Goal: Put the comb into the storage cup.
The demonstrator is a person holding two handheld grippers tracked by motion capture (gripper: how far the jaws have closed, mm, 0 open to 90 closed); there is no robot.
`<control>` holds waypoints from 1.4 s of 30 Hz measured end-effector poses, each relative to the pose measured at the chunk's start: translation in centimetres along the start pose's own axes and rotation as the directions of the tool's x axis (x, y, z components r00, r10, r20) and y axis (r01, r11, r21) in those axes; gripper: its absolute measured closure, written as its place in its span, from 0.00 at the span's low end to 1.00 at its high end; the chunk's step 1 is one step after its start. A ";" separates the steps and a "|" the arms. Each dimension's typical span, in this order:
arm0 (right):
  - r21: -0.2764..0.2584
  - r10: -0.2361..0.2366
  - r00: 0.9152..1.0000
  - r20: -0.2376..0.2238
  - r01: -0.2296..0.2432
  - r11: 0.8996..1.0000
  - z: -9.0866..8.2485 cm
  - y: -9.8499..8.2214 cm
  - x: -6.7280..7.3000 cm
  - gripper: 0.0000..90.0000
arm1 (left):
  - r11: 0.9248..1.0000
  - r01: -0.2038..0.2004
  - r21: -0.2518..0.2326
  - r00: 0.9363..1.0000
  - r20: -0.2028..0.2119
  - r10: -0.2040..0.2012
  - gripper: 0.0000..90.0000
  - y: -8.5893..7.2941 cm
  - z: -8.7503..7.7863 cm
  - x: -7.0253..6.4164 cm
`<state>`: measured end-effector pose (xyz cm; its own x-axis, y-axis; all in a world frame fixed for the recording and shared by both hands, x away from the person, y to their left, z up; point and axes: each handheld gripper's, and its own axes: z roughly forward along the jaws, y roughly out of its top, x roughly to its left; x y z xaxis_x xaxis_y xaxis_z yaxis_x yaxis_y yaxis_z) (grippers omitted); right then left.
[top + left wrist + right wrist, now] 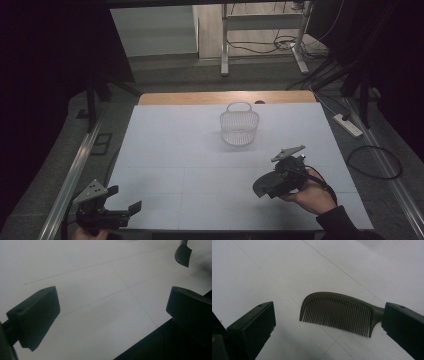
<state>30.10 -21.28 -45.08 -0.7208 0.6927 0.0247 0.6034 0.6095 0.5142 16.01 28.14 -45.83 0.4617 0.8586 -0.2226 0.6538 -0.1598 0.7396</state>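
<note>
No legible text, label, brand, number or sign in any view.

Checked: comb (pixel 337 313), surface plain. Basket (pixel 239 127), no tag seen. Counter (pixel 175 150) sheet blank, thin seam lines only. Grey plates on the left tool (pixel 119 202) and right tool (pixel 264 188): unmarked as far as can be told. Power strip (pixel 347 125) on the floor at far right is too small to read.
</note>
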 end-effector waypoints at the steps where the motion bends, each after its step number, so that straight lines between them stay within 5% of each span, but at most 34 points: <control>1: 0.005 -0.009 1.000 0.001 0.009 1.000 0.2 0.2 0.1 0.01 | 1.000 0.000 0.000 1.000 0.000 0.000 0.00 0.0 0.0 0.0; 8: -0.007 -0.048 0.999 -0.004 0.048 0.999 0.3 0.2 0.1 0.18 | 1.000 0.000 -0.001 1.000 0.001 0.000 0.00 0.0 0.0 0.0; 11: -0.009 -0.054 0.998 -0.014 0.054 0.999 0.1 0.0 -0.1 0.42 | 1.000 -0.001 0.000 1.000 0.001 0.001 0.00 0.0 0.0 0.0; 13: -0.008 -0.056 0.998 -0.029 0.056 0.998 0.1 0.0 -0.2 0.47 | 1.000 0.000 0.000 1.000 0.002 0.000 0.00 0.0 0.0 0.0; 14: -0.003 -0.051 0.998 -0.040 0.051 0.999 0.1 0.0 -0.3 0.62 | 1.000 0.000 0.000 1.000 0.002 0.000 0.00 0.0 0.0 0.0; 21: 0.013 -0.055 0.994 -0.091 0.056 0.998 0.5 -0.3 -1.1 0.99 | 1.000 0.000 0.000 1.000 0.001 0.000 0.00 0.0 0.0 0.0; 28: 0.014 -0.059 0.996 -0.068 0.060 0.998 1.0 -0.7 -1.4 0.99 | 1.000 0.003 -0.002 1.000 0.004 -0.003 0.00 0.0 0.0 0.0; 42: 0.040 -0.103 0.989 -0.104 0.107 0.993 2.3 -2.5 -1.2 0.99 | 1.000 -0.001 0.000 1.000 0.005 0.001 0.00 0.0 0.0 0.0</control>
<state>30.25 -22.72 -48.36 -0.8104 0.5828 0.0604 0.5357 0.6952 0.4793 16.02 28.16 -45.85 0.4652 0.8561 -0.2253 0.6534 -0.1604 0.7398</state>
